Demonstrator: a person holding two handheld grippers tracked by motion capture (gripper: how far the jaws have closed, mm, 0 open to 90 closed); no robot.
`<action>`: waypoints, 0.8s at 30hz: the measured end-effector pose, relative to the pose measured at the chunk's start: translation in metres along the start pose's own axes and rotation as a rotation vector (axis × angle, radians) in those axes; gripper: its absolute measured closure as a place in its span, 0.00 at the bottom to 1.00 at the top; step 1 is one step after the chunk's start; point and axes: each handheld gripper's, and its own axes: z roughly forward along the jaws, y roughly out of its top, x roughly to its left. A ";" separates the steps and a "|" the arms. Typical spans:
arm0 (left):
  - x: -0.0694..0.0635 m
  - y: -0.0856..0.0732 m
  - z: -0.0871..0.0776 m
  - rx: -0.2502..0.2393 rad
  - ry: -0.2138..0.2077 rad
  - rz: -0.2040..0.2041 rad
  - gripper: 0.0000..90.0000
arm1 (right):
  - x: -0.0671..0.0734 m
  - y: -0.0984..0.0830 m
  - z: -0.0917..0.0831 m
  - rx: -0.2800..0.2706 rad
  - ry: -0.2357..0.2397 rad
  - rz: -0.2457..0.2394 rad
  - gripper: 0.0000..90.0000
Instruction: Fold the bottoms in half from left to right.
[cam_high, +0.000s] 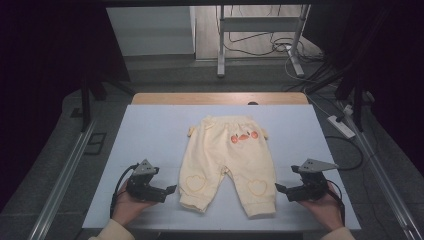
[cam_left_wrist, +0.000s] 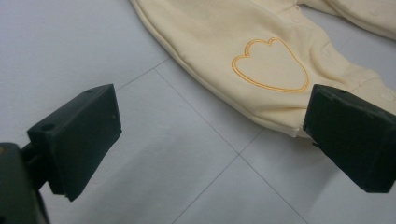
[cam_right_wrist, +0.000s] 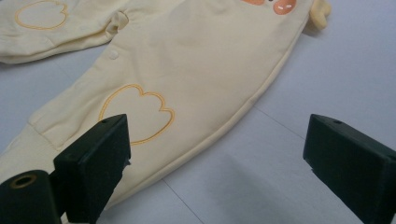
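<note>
A pair of small pale yellow trousers lies flat on the white table, waistband away from me, an orange-outlined patch on each knee and an orange motif near the waist. My left gripper rests on the table just left of the left leg cuff, jaws open and empty. In the left gripper view the left knee patch lies ahead between the jaws. My right gripper sits right of the right leg cuff, open and empty. The right gripper view has the right leg running past its left jaw.
The table's wooden far edge borders a grey floor with a metal stand, cables and a power strip. Rails run along both sides of the table. Dark curtains close off left and right.
</note>
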 end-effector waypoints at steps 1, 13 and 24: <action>0.000 0.000 0.000 -0.001 0.000 0.001 0.05 | 0.000 0.000 0.000 0.000 0.001 -0.001 0.08; 0.000 0.000 -0.002 -0.008 -0.003 0.003 0.05 | 0.002 0.000 0.000 0.005 -0.001 -0.007 0.09; 0.000 0.000 -0.002 -0.010 -0.005 0.000 0.05 | 0.003 -0.001 0.000 0.001 0.010 -0.010 0.13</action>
